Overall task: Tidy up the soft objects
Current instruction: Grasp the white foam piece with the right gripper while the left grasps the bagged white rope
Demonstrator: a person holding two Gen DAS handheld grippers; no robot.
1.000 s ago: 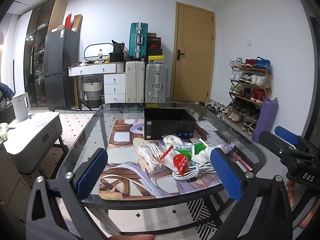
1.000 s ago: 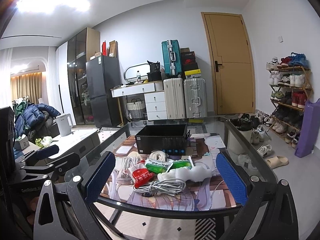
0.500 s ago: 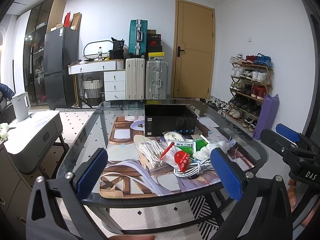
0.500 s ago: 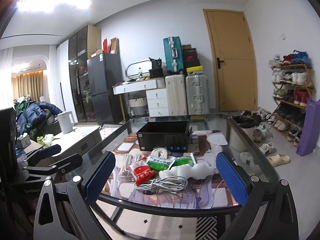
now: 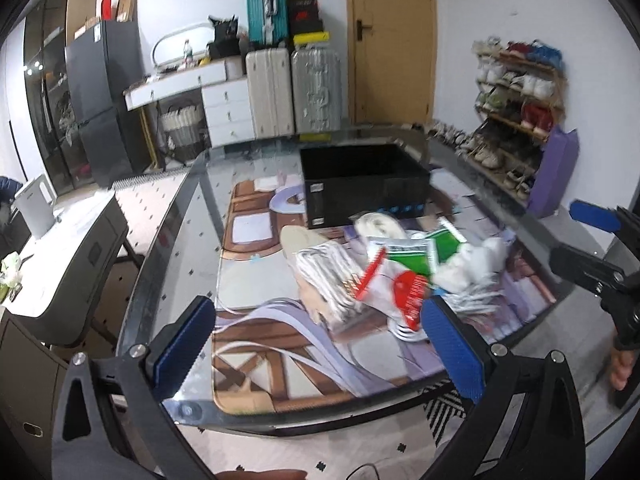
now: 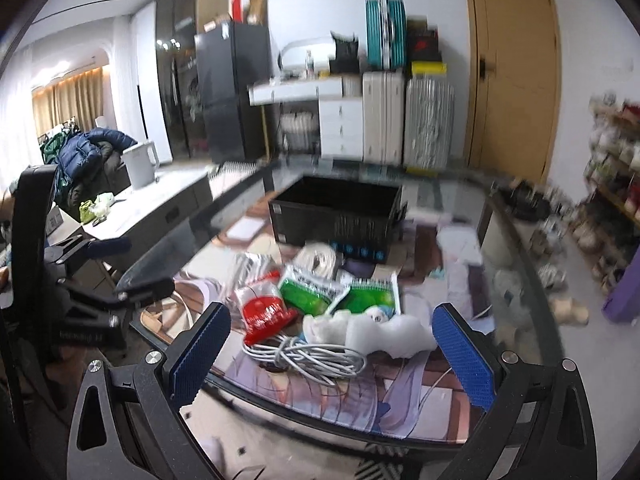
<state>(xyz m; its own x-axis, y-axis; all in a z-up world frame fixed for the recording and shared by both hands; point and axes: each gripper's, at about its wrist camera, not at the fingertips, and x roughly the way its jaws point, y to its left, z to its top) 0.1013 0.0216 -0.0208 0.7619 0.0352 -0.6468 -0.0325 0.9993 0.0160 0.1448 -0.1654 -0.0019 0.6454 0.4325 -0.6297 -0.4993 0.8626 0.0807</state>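
Your left gripper (image 5: 316, 344) wide open, empty, over near table edge. Your right gripper (image 6: 332, 350) wide open too, nothing held, framing coiled white cable (image 6: 306, 354) and white foam piece (image 6: 372, 330).

Pile sits on printed mat (image 5: 288, 344), just in front of black box (image 6: 338, 216): red-white packet (image 6: 266, 310), 2 green packets (image 6: 336, 292), cable bundle (image 5: 330, 276).

Risk: cable loops overlap packets; grab 1 loop, you drag neighbours off glass table (image 5: 176, 240). Views blurred; exact contact unclear.
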